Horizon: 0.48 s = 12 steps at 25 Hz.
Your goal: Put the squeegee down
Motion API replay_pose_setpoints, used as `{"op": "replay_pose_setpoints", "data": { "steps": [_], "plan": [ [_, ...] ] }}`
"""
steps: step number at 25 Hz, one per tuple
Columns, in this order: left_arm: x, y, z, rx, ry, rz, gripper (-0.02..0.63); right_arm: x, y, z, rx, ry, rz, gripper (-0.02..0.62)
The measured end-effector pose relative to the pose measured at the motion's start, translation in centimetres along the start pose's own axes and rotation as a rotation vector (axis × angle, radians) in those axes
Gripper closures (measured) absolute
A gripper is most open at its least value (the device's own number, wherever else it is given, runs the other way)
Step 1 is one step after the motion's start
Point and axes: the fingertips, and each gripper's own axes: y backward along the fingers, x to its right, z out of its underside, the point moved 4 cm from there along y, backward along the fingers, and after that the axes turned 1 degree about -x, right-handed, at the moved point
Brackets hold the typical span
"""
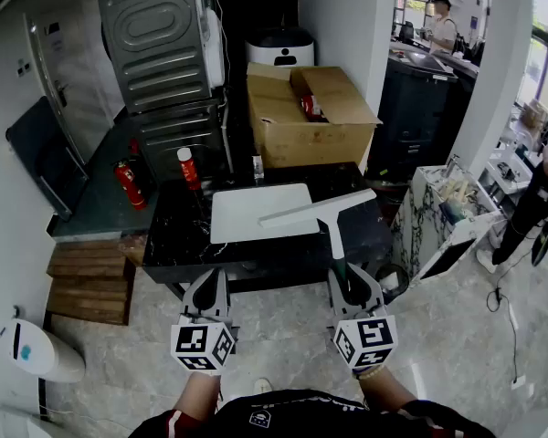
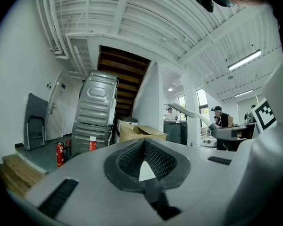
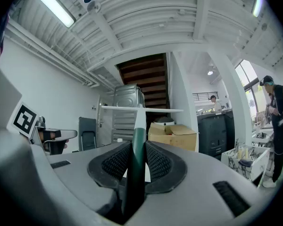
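Out past the left gripper (image 1: 207,286), on its left side, some wooden boards (image 1: 89,281) lie stacked on the floor. A bit farther ahead, a red fire extinguisher (image 1: 128,185) lies on a low grey floor. A red can (image 1: 189,169) with a white cap stands straight ahead of the left gripper, on the far side of a black table (image 1: 178,235).

The left gripper is held level at the near edge of that table. Its two jaws are pressed together at the tips. Nothing is between them.

A white board (image 1: 256,213) lies flat on the table, just ahead of the left gripper and a little to its right. Far ahead, behind the table, sits a big open cardboard box (image 1: 283,117).

The right gripper (image 1: 350,286) is beside the left one, also level. Its jaws are closed tight on the dark green handle of the squeegee (image 1: 315,210). The handle sticks out ahead of the gripper, and the long white blade sits across its end like the top of a letter T. The blade is over the right part of the white board. It looks like it is up in the air and not lying on the table, but from above it is hard to be sure.

Far off to the right of the right gripper, a person (image 1: 539,199) stands on the pale floor.
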Motion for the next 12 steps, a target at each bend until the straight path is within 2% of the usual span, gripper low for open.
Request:
{"op": "replay_pose_setpoints", "data": {
  "steps": [12],
  "plan": [
    [-0.29, -0.38, 0.21, 0.0, 0.014, 0.004, 0.592, 0.05, -0.26, 0.27, -0.007, -0.009, 0.007, 0.471]
  ]
}}
